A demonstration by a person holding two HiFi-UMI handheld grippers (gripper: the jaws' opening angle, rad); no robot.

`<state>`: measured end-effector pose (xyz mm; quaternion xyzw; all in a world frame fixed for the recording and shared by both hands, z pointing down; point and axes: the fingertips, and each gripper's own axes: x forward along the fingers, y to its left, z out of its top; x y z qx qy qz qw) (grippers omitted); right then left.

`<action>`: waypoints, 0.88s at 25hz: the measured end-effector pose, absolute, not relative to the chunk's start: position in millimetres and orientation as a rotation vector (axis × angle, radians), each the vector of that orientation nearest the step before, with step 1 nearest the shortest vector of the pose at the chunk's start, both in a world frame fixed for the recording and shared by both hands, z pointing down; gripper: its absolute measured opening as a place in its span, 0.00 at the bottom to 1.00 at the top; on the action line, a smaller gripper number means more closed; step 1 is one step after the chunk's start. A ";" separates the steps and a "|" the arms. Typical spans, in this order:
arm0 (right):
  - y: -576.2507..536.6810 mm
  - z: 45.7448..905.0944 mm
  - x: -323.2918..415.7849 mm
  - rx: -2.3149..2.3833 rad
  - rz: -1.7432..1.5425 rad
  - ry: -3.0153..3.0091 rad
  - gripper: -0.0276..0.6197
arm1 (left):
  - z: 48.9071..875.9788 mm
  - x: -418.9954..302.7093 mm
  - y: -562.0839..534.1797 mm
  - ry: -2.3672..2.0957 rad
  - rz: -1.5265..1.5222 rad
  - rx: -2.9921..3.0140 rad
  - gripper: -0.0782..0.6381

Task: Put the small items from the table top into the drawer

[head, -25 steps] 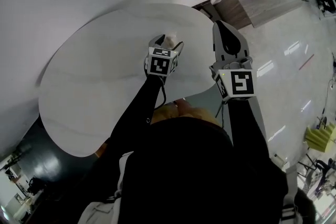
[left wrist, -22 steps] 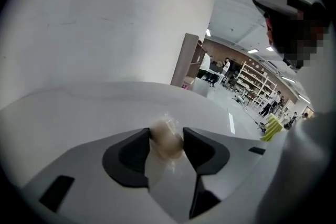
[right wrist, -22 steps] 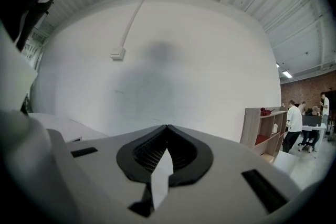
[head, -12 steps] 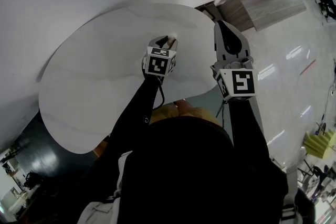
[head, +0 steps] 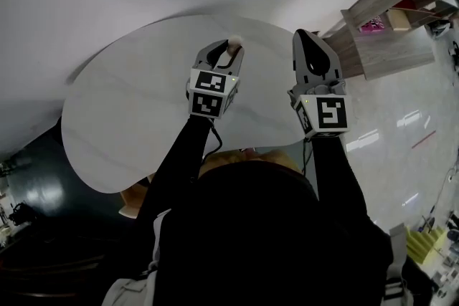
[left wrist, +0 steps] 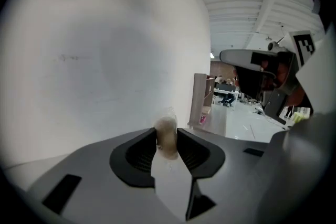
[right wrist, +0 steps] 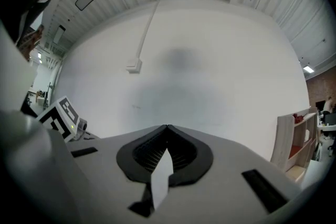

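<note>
Left gripper view: left gripper (left wrist: 167,131), just closed, pinches blurry small item (left wrist: 167,142); right gripper (right wrist: 166,127) jaws together.

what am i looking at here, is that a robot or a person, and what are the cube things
There is no robot here. A person holds a hand tool, called a gripper, in each hand, and the marker cubes are part of those grippers. The head view comes from a camera on the person's head, looking steeply down. The other two views come from a camera riding on each gripper, looking along its jaws. Below is a round white table, and I see nothing else lying on it. The left gripper has just closed its jaws on a small pale beige item, perhaps wrapped, and holds it over the table. The right gripper is shut and empty. A wooden shelf unit stands to the right.
</note>
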<state>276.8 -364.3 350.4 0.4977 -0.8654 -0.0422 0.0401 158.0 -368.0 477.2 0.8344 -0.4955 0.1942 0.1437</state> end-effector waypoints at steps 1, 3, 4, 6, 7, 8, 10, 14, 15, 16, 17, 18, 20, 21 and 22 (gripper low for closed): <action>-365.7 346.9 268.1 1.503 -0.136 -2.672 0.08 | 464.2 149.1 -368.7 -1.471 0.546 2.418 0.30; -366.9 338.5 251.3 1.464 -0.139 -2.710 0.08 | 440.3 132.8 -368.5 -1.549 0.509 2.436 0.30; -366.9 335.0 243.9 1.447 -0.141 -2.728 0.08 | 429.0 125.4 -367.5 -1.584 0.484 2.442 0.30; -366.8 330.2 231.0 1.414 -0.152 -2.765 0.08 | 403.8 112.3 -363.4 -1.652 0.421 2.458 0.30; -367.0 327.9 224.8 1.395 -0.168 -2.781 0.08 | 389.1 106.3 -360.4 -1.692 0.380 2.472 0.30; -367.2 325.2 218.5 1.373 -0.189 -2.797 0.08 | 373.7 100.3 -356.5 -1.740 0.334 2.487 0.30; -367.1 319.5 205.5 1.326 -0.220 -2.831 0.08 | 346.7 88.0 -347.1 -1.847 0.246 2.507 0.30; -362.8 315.9 183.1 1.248 -0.231 -2.877 0.08 | 334.2 68.9 -331.1 -1.944 0.204 2.480 0.30; -361.9 316.4 177.8 1.233 -0.226 -2.885 0.08 | 335.2 63.3 -328.0 -1.957 0.199 2.464 0.30; -361.2 316.9 171.7 1.214 -0.220 -2.895 0.08 | 335.2 57.5 -324.9 -1.973 0.191 2.450 0.30; -360.4 317.6 164.8 1.194 -0.211 -2.907 0.08 | 333.9 51.4 -321.4 -1.992 0.181 2.438 0.30; -359.2 318.3 157.0 1.173 -0.199 -2.920 0.08 | 332.0 44.8 -317.3 -2.014 0.174 2.425 0.30; -355.1 319.6 138.2 1.116 -0.189 -2.948 0.08 | 330.2 29.4 -307.3 -2.057 0.177 2.389 0.30; -352.2 320.5 127.2 1.081 -0.190 -2.962 0.08 | 330.8 20.4 -301.6 -2.079 0.185 2.365 0.30; -348.4 321.8 115.3 1.042 -0.191 -2.975 0.08 | 331.7 10.6 -295.1 -2.102 0.192 2.340 0.30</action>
